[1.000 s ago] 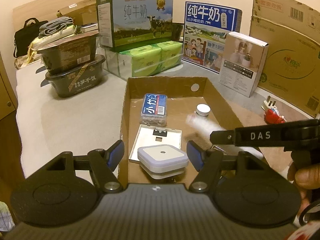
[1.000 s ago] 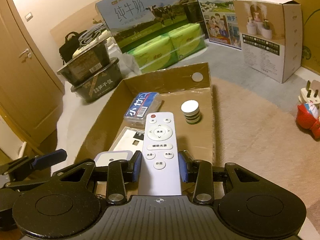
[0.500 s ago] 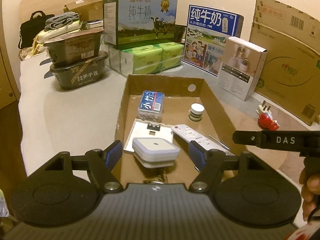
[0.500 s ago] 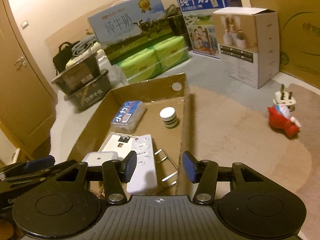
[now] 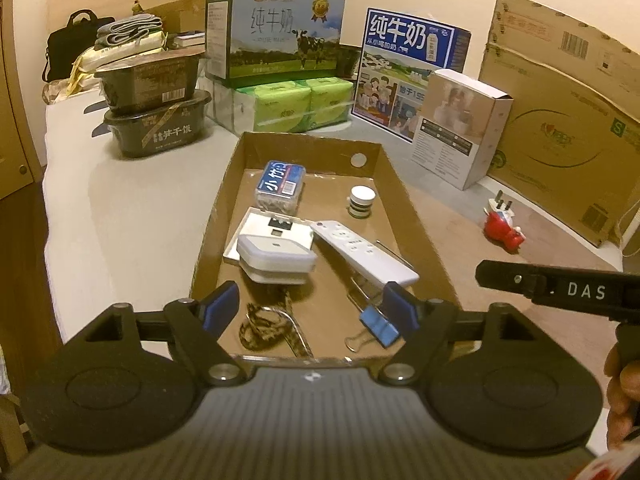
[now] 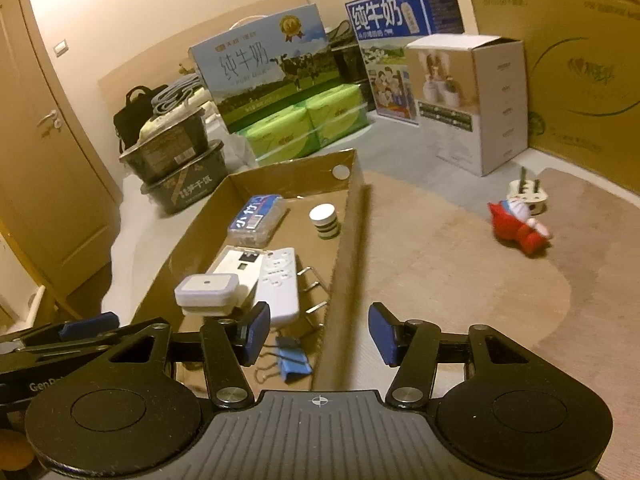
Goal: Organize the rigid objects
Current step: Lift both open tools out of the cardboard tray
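- Left claw (image 5: 313, 308) is hanging over the near end of the cardboard tray (image 5: 416, 216), jaws just opening, nothing between them.
- Right claw (image 6: 317, 330) is straddling the tray's right wall, jaws just opening wider, gripping nothing.
- White remote (image 5: 362, 253) is lying flat inside the tray, released, beside the white square plug (image 5: 276, 259).
- Blue binder clip (image 5: 378, 326), small round jar (image 5: 361, 201) and blue-lidded box (image 5: 281, 188) are also sitting in the tray.
- Red toy figure (image 6: 520, 224) is lying outside on the tan mat (image 6: 460, 280), well apart from the tray.

White remote (image 5: 362, 258) flat in cardboard tray (image 5: 416, 216)
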A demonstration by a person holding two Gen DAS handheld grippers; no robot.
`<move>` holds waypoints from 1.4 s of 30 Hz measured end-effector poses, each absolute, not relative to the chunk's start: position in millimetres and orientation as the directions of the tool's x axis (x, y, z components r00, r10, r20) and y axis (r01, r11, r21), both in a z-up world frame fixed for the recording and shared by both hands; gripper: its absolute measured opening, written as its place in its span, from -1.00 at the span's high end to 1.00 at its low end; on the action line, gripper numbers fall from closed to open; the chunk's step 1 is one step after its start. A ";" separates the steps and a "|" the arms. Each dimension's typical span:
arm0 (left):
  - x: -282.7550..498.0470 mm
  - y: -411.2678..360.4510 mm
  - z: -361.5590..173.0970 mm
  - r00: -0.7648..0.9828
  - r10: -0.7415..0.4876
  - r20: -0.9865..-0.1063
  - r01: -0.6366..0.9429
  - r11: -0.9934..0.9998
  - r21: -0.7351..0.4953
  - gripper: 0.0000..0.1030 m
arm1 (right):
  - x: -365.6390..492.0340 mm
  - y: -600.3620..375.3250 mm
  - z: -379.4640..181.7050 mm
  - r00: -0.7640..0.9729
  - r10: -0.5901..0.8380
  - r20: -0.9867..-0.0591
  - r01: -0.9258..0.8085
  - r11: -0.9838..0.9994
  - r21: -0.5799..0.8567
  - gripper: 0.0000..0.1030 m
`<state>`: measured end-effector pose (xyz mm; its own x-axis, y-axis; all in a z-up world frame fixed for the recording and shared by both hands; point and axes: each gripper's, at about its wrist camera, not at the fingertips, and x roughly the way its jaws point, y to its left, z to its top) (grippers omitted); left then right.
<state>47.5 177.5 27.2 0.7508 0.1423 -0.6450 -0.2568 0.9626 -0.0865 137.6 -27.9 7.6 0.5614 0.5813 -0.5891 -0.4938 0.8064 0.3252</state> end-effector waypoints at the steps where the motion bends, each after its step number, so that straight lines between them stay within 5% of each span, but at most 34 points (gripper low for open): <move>1: 44.8 174.2 28.2 0.752 0.141 -0.644 -0.256 0.963 -0.089 -0.54 | 133.7 -30.8 9.2 0.574 0.573 -0.585 -0.497 0.812 0.307 -0.08; 16: 26.5 128.6 40.7 0.777 0.101 -0.621 -0.215 0.970 -0.111 -0.87 | 100.1 -88.6 19.9 0.663 0.473 -0.581 -0.465 0.868 0.176 -0.25; 24: 23.2 108.6 42.9 0.795 0.077 -0.602 -0.188 0.975 -0.123 -0.97 | 91.8 -116.9 22.5 0.684 0.448 -0.576 -0.439 0.883 0.166 -0.57; 42: 43.2 62.4 38.9 0.802 0.020 -0.597 -0.106 0.988 -0.110 -0.99 | 101.4 -179.4 17.6 0.714 0.344 -0.610 -0.321 0.935 0.152 -0.71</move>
